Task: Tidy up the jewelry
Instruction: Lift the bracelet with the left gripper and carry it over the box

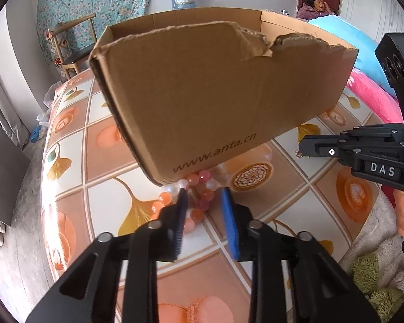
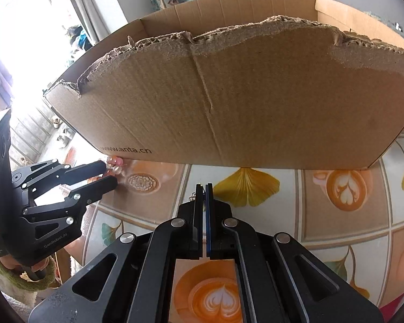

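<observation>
Tablecloth (image 1: pixel 75 123) w/ ginkgo and latte print. Left gripper (image 1: pixel 203 196) fingers apart, straddling bead bracelet (image 1: pixel 199 188) lying at cardboard box (image 1: pixel 215 102) corner. Right gripper (image 2: pixel 204 188) pinched on small metal jewelry piece (image 2: pixel 193 196). Wooden chair (image 1: pixel 70 45) by wall.

The box (image 2: pixel 256 102) is rough brown cardboard (torn and fuzzy on top). The beads (image 1: pixel 202 193) look shiny and smooth. The counter (image 2: pixel 336 228) cover is glossy.
</observation>
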{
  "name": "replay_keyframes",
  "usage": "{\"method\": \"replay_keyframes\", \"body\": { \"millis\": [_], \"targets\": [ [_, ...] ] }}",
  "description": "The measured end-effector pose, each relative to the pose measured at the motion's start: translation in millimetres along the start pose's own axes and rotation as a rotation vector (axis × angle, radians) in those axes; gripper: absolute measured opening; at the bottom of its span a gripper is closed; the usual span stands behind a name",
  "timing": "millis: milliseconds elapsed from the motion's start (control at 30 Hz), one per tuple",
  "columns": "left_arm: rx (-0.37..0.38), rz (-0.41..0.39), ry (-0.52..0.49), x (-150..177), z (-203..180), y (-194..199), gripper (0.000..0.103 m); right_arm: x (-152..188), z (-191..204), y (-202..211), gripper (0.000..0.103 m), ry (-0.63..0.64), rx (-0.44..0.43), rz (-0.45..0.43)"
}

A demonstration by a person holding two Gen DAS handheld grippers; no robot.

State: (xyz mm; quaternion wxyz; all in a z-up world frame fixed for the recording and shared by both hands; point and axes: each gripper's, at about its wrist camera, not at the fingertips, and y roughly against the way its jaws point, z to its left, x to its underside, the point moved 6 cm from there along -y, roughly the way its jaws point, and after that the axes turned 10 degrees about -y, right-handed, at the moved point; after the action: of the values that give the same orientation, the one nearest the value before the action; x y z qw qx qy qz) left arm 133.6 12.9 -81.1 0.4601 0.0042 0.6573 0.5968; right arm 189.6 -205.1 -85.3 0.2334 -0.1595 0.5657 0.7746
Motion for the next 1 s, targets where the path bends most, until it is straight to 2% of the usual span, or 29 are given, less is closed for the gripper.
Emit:
{"method": "replay_keyframes", "body": {
  "millis": [33,233,433,667,767,1000],
  "targets": [
    [-0.007,-0.002,0.001,0,-1,0,0.010,1,0,1,0.000,-0.001,0.000,-0.002],
    [-0.016,-0.043,0.027,-2,-8,4,0.009,5,-1,5,0.000,-0.022,-0.011,-0.006],
    [-0.028,-0.097,0.056,-5,-9,31,0.009,1,5,28,0.000,0.002,-0.018,-0.064],
    [-0.034,-0.211,0.081,-20,-2,84,0.009,-8,14,67,0.000,0.053,-0.048,-0.143],
    [-0.023,-0.278,0.095,-32,0,111,0.009,-17,19,95,0.000,0.086,-0.068,-0.206],
    [0.016,-0.403,0.074,-70,-3,165,0.009,-49,27,152,0.000,0.131,-0.179,-0.327]
  ]
}}
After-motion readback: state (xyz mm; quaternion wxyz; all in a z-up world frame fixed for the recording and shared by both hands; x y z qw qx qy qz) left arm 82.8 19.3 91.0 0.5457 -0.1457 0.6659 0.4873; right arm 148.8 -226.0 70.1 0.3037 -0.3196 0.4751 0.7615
